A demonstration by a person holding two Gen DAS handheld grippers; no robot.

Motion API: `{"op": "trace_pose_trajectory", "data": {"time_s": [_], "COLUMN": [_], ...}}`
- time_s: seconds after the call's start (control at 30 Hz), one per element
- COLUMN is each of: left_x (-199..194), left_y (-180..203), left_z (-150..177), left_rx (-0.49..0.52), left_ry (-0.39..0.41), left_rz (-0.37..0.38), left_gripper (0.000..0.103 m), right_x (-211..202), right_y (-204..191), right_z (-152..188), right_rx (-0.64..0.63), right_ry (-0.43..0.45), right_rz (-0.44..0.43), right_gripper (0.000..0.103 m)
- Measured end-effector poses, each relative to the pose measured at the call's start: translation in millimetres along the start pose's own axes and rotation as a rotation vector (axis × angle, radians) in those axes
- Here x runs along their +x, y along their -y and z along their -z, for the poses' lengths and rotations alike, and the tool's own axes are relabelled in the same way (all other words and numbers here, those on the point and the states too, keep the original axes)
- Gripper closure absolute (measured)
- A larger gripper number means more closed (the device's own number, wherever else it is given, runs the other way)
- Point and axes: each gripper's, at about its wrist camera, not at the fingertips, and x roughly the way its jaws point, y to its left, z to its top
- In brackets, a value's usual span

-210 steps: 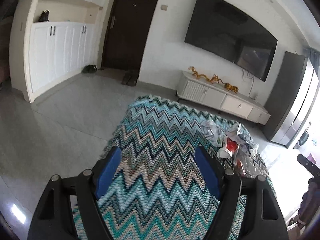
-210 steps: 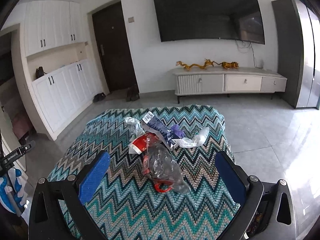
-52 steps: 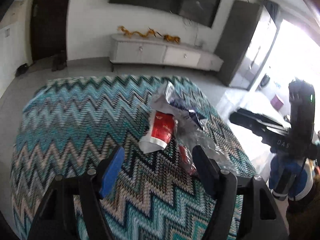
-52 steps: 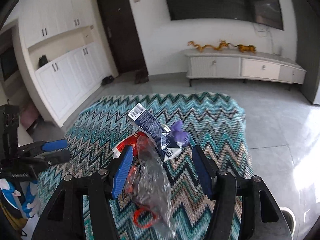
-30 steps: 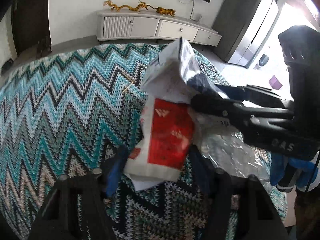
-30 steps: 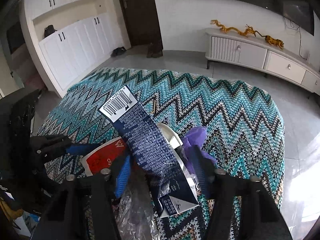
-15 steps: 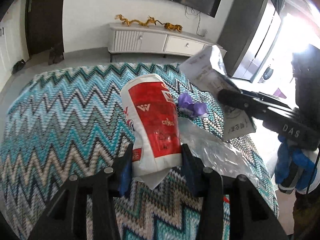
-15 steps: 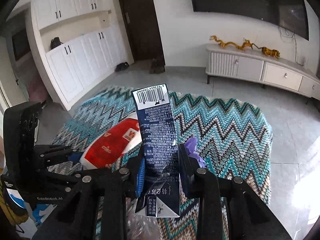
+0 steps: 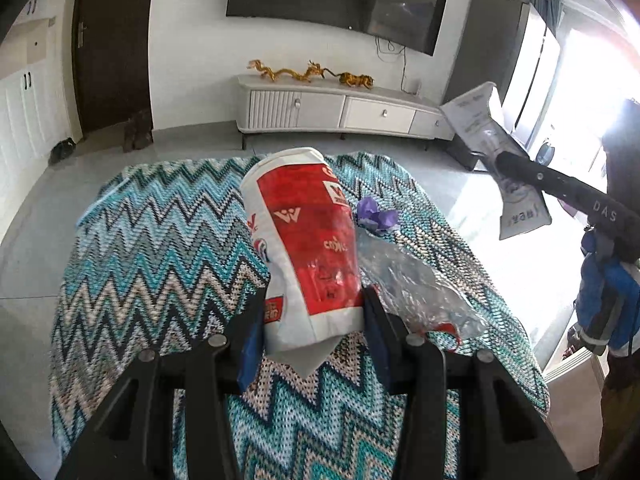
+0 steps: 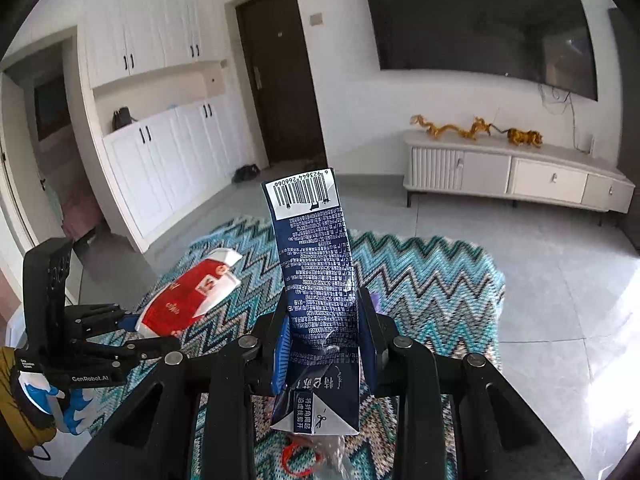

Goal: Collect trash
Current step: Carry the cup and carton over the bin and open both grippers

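We hold both pieces of trash above the zigzag rug [image 9: 152, 264], which fills the floor from the centre of the left wrist view out toward 6 o'clock and also shows in the right wrist view [image 10: 432, 272]. Beyond it, at 12 o'clock, stands the white TV cabinet [image 9: 340, 108] with the dark television [image 9: 336, 0] on the wall above. Our left gripper [image 9: 314, 332] is clenched on the red and white carton [image 9: 308, 240], its blue pads pressing both sides of the carton's lower end while the body rises toward 12 o'clock, clear of the rug. Our right gripper [image 10: 326, 344] clamps the dark blue carton [image 10: 316, 280] the same way, barcode end up at 12 o'clock and the folded end hanging toward 6 o'clock. In the left wrist view that right gripper appears at 3 o'clock with its carton pale in the glare. Still on the rug lie a crumpled clear plastic bag [image 9: 412, 284] at 4 o'clock of the red carton and, just beyond it, a small purple scrap [image 9: 376, 216].
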Motion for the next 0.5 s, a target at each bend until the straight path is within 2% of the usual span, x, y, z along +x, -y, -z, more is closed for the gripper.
{"op": "trace_pose_trajectory", "data": {"time_s": [0.27, 0.5], "left_x": [-42, -50], "left_y": [27, 90], "left_z": [-8, -17], "left_rx": [0.008, 0.055], "left_ry": [0.073, 0.106], "left_rz": [-0.007, 0.059], "left_gripper": [0.060, 0.060], "right_x": [-57, -101], "right_y": [18, 51], "right_z": [5, 23], "right_rx": [0.025, 0.070], "right_ry": [0.072, 0.116], "right_rz": [0.034, 0.079], "right_gripper": [0.074, 0.074]}}
